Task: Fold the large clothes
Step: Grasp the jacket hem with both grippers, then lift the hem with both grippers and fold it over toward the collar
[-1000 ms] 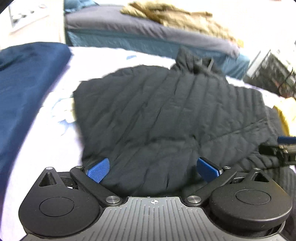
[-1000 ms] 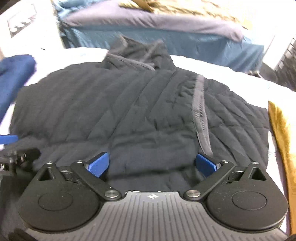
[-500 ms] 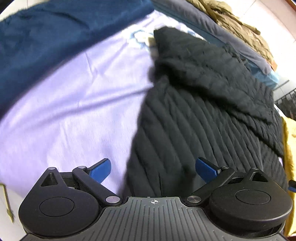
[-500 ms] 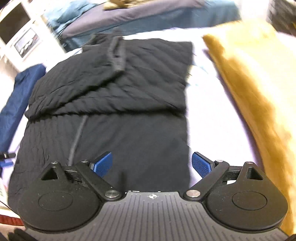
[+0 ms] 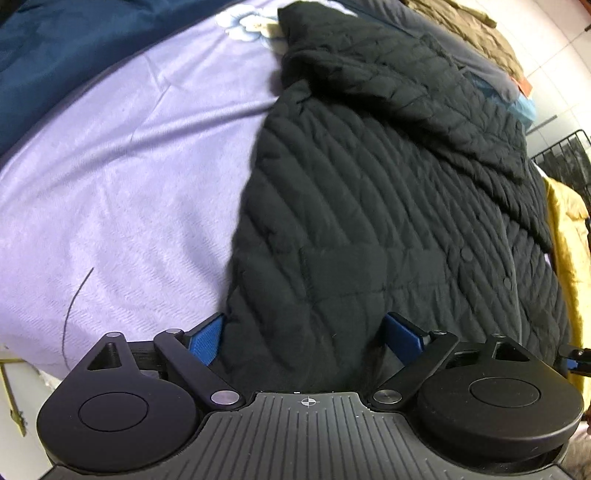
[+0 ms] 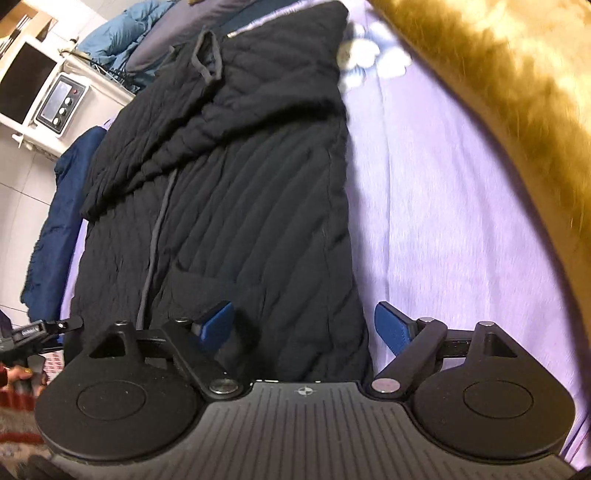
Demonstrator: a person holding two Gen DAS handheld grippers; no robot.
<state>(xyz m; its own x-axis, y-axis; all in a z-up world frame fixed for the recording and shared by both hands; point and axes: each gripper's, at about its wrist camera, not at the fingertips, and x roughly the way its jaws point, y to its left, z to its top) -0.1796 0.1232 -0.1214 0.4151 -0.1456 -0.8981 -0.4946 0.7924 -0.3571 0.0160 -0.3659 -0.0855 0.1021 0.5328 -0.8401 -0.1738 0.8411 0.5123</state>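
A black quilted jacket (image 5: pixel 388 192) lies flat on a lavender bedsheet (image 5: pixel 129 177), its sleeves folded across the chest. It also shows in the right wrist view (image 6: pixel 243 192). My left gripper (image 5: pixel 304 334) is open, its blue pads straddling the jacket's bottom left hem corner. My right gripper (image 6: pixel 304 326) is open, its pads straddling the bottom right hem corner. Neither pair of pads presses the cloth. The left gripper's tip shows at the left edge of the right wrist view (image 6: pixel 40 328).
A navy garment (image 5: pixel 74 44) lies left of the jacket, a mustard-yellow garment (image 6: pixel 498 74) to its right. A second bed with an olive garment (image 5: pixel 476 33) is behind. A white appliance (image 6: pixel 48 92) stands at the far left. The bed's near edge is just below both grippers.
Both grippers pulled back from the jacket's upper part down to its bottom hem, one at each corner, and stayed open. The sleeves now lie folded over the chest.
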